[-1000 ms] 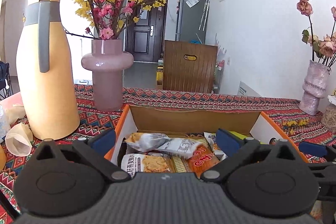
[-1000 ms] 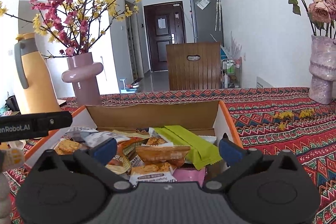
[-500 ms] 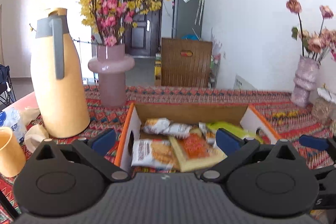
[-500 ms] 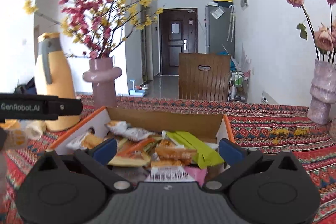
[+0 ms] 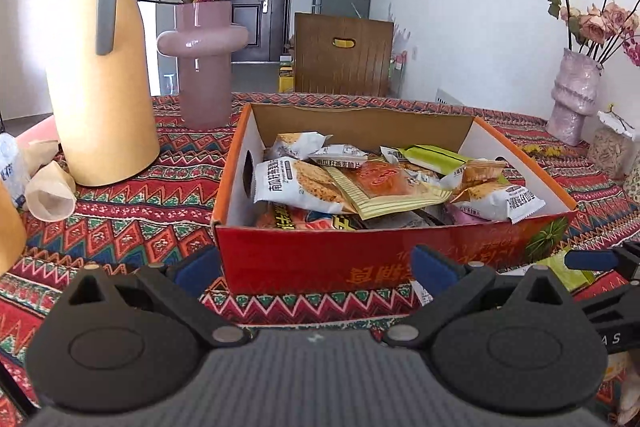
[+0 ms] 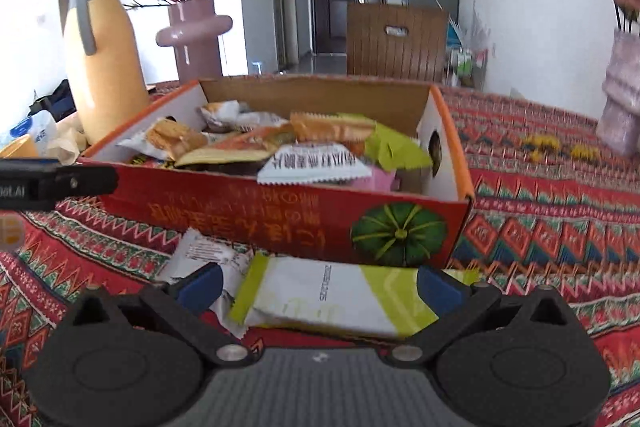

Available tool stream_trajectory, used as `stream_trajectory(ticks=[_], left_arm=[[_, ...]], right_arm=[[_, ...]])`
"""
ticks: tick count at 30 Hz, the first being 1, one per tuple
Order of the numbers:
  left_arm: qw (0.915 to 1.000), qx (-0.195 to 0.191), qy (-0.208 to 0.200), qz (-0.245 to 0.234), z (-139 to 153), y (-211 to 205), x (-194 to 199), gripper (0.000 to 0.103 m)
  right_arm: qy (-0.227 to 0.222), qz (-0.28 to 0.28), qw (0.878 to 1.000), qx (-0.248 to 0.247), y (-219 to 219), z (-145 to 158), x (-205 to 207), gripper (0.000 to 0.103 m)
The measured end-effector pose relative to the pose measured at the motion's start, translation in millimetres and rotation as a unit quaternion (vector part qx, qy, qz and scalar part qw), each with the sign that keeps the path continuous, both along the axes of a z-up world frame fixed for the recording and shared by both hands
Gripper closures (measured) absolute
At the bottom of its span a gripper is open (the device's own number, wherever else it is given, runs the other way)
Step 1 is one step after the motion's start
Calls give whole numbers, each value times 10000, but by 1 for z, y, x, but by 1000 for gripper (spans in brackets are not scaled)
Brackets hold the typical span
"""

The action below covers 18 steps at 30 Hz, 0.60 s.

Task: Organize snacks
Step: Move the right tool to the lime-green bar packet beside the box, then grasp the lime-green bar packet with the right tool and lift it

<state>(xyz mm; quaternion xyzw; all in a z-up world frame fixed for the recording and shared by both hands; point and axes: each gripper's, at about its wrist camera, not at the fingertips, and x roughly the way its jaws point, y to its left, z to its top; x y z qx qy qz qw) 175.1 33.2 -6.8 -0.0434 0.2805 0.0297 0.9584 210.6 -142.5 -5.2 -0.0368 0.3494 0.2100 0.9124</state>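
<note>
Both grippers have pulled back from over the box, so its red front wall now fills the view where a second ago I looked straight down on the snacks. My left gripper [image 5: 316, 269] is spread wide with nothing between its blue pads, hovering low before the box [image 5: 384, 259]. My right gripper [image 6: 320, 285] is equally spread, its fingers straddling (not touching) a green-and-white snack packet [image 6: 340, 297] lying on the patterned tablecloth [image 6: 560, 227], with a white packet [image 6: 200, 255] just left of it, both against the box front. Inside the box lie heaped snack packets [image 5: 384, 183]. Behind stand a yellow thermos jug [image 5: 100, 79], a pink vase [image 5: 204, 67] of blossoms, and a wooden chair [image 5: 344, 57].
</note>
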Motion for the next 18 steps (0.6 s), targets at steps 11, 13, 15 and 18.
stream_trajectory(ticks=[11,13,15,18], left_arm=[[9999,-100,-72,90,-6,4,-1,0],[9999,-103,-69,88,-6,4,-1,0],[9999,-118,-64,75,-7,4,-2,0],[9998,-156,-67,73,-7,5,-2,0]], right_arm=[[155,-747,9971,31,-10,-7,21,0],[192,-953,9953,4,-10,-7,28,1],[196,-1073,9940,-103,-7,-8,33,6],[172,-1125,9930,-309,0,-10,38,11]])
